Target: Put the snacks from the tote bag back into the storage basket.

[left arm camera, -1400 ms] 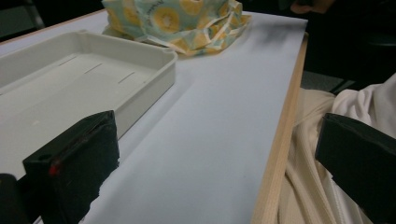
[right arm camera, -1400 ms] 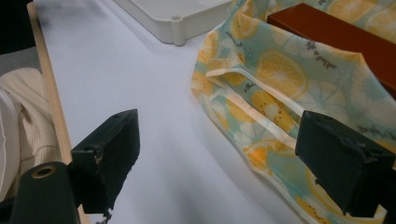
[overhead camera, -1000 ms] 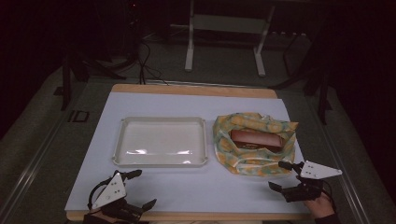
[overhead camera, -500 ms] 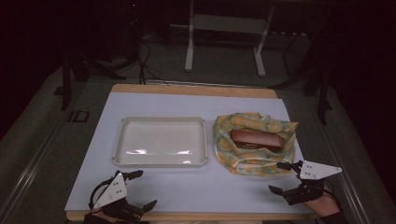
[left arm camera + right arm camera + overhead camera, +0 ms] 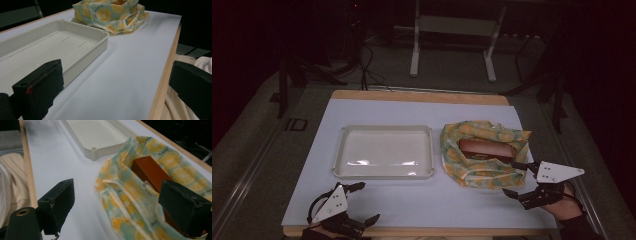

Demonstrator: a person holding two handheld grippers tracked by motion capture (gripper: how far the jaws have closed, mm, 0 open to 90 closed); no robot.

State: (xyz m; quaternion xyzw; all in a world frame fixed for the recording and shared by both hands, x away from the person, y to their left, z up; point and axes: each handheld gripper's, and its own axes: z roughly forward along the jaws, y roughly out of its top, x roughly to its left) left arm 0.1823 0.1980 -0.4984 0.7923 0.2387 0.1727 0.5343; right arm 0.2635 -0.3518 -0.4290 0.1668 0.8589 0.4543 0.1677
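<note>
- High view, right hand-held gripper (image 5: 517, 179): we log it released, jaws spread, at the near right corner of the bench (image 5: 462, 200), just beside the near edge of the patterned cloth bag (image 5: 477, 160). Against the frames of a second ago it has edged slightly toward the near right; we judge that a small approach adjustment, with no grasp made.
- Left hand-held gripper (image 5: 364, 202): likewise released, jaws wide apart, resting at the near left bench edge, near the white tray (image 5: 383, 172) but apart from it. We see almost no shift from the earlier frames.
- Brown box (image 5: 486, 150): lies inside the open bag, top face exposed, right of the tray. Position unchanged, so we judge the work of lifting it out as not yet begun.
- Right gripper view: the box (image 5: 150, 171) sits between the spread jaws' line of sight, the far jaw overlapping the bag (image 5: 125, 192); contact we cannot confirm.
- Markings: a small dark print on the box's side, too blurred for us to read. The bag carries a citrus-slice pattern, no legible brand. The tray (image 5: 50, 45) is plain, unlabelled.
</note>
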